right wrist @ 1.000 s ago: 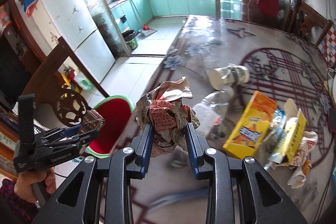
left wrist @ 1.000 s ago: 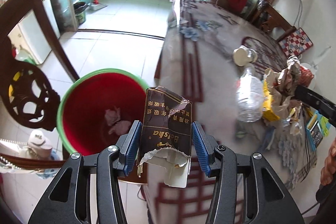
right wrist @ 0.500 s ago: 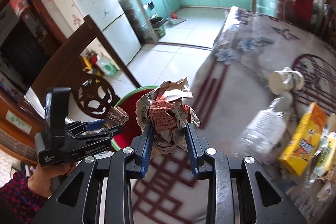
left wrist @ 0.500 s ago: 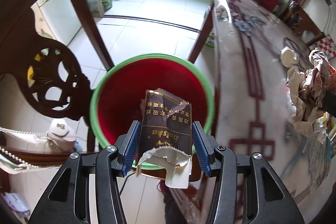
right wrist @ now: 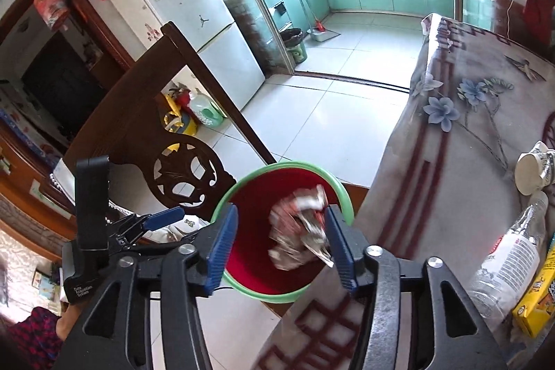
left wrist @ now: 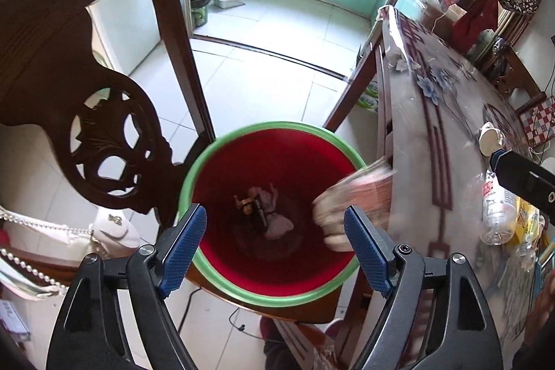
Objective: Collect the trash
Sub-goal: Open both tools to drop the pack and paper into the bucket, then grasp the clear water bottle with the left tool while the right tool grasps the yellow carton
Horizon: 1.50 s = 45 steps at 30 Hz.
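Both grippers over red bin (left wrist: 242, 290), jaws just opened: left gripper (left wrist: 275, 247) wide, empty; right gripper (right wrist: 281, 247) half-spread, crumpled paper wad (right wrist: 300, 231) loose and blurred between its pads, falling binward; remaining trash (bottle (right wrist: 510, 260), cup (right wrist: 532, 167)) on table (right wrist: 451, 162) at 3 o'clock, right gripper nearer.

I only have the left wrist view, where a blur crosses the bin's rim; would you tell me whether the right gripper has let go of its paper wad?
Observer: It seems so. The right gripper has just been opening its jaws, and the paper wad is blurred between them, over the red bin.
Operator: Thank you. Is it clear of both pads?
Observer: It is well apart from one pad; whether it touches the other, I cannot tell.
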Motion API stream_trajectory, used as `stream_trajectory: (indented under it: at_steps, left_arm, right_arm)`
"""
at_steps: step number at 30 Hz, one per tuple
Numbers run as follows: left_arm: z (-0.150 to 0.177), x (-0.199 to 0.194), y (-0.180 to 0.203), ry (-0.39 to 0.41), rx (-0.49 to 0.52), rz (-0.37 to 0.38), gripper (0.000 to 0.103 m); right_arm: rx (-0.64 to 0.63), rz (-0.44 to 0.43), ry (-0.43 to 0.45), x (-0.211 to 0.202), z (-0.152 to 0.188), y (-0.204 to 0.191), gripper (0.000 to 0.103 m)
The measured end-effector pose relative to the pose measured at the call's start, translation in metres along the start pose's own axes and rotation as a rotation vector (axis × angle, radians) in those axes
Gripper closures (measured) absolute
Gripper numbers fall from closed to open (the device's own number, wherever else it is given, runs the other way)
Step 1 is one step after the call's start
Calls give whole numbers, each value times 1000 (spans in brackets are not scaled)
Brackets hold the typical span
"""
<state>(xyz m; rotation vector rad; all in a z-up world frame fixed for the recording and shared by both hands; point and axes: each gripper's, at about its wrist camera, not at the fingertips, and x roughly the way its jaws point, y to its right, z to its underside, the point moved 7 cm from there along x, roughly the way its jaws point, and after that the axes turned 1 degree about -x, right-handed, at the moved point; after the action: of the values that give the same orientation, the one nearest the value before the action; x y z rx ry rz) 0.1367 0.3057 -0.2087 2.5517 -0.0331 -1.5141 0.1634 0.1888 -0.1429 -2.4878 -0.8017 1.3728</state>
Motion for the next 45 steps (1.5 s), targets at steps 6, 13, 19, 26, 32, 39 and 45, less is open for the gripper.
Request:
stream_trajectory:
  at_steps: [6,13,19,26,32,39,45]
  left_arm:
    - [-1,-1,2,1,18,-16,21]
    - [-4,-11,20,23,48,8,21]
    - [2,-17,46,36,87,41,21]
    - [18,-21,72,26,94,47,21]
    - [39,-35,117,32,70,71,21]
    - [53,-56,200,56,74,121,20]
    - [52,-60,255,66,108,145,19]
  right_arm:
    - [29,19,34,-12,-1,11,44]
    - [94,38,91,-55,14,36,43]
    - [172,177,139,-111,50,93,42]
    - [403,377,156,-155,80,204,39]
    - [474,412,92,-131,79,268,39]
    - [373,518,47,-115,71,285,39]
    - [336,471,70,-129,75,295,39]
